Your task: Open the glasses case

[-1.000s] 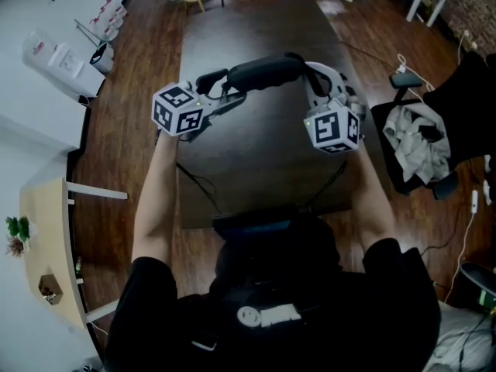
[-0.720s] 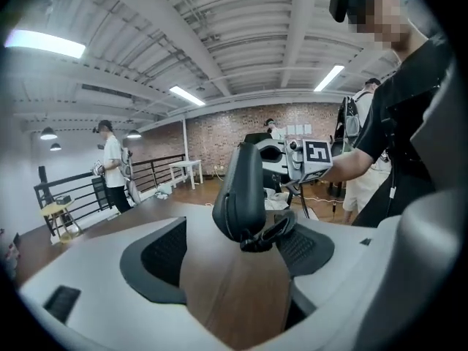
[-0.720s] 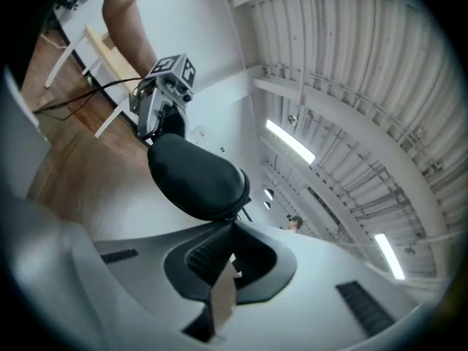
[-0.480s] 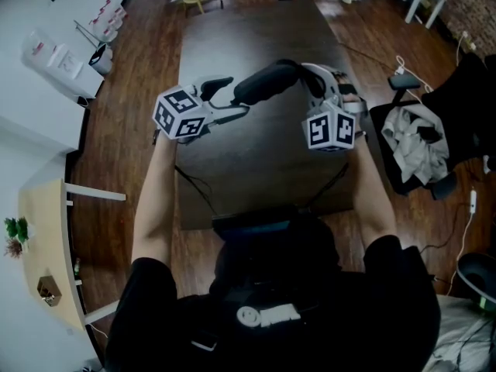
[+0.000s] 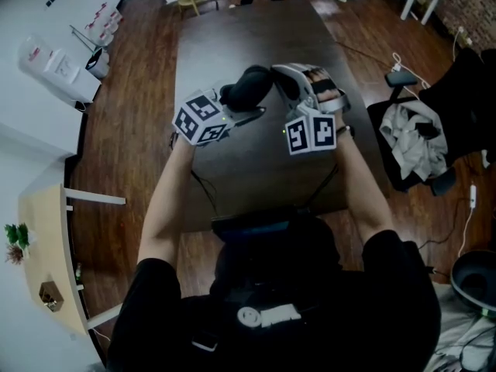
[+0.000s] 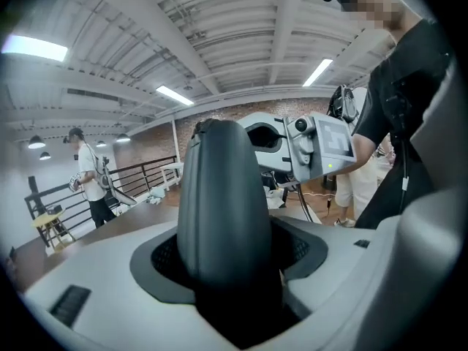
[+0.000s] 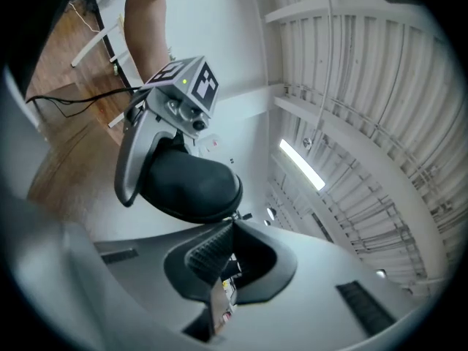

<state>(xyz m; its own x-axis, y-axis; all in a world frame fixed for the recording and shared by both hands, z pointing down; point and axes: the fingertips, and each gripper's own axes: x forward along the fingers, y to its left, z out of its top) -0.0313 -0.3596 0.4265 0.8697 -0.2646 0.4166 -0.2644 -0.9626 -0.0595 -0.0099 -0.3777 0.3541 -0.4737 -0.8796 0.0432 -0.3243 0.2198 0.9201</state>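
Observation:
A black oval glasses case (image 5: 246,87) hangs above the dark table (image 5: 232,37). My left gripper (image 5: 244,101) is shut on it. In the left gripper view the case (image 6: 223,210) stands upright between the grey pads (image 6: 303,251) and fills the gap; these jaws have just been closing on it. My right gripper (image 5: 273,74) curves in from the right to the case's far end. In the right gripper view its jaws (image 7: 230,221) are shut, with their tip at the case's rim (image 7: 191,185), on what looks like a small zipper pull.
An office chair draped with clothes (image 5: 418,142) stands right of the table. A black cable (image 5: 203,188) lies on the table's near part. White containers (image 5: 54,60) sit on the floor at left. Another person (image 6: 91,185) stands by a railing.
The two grippers have drawn closer together, the left rightward and the right leftward. The case has swung from lying crosswise to pointing away from me.

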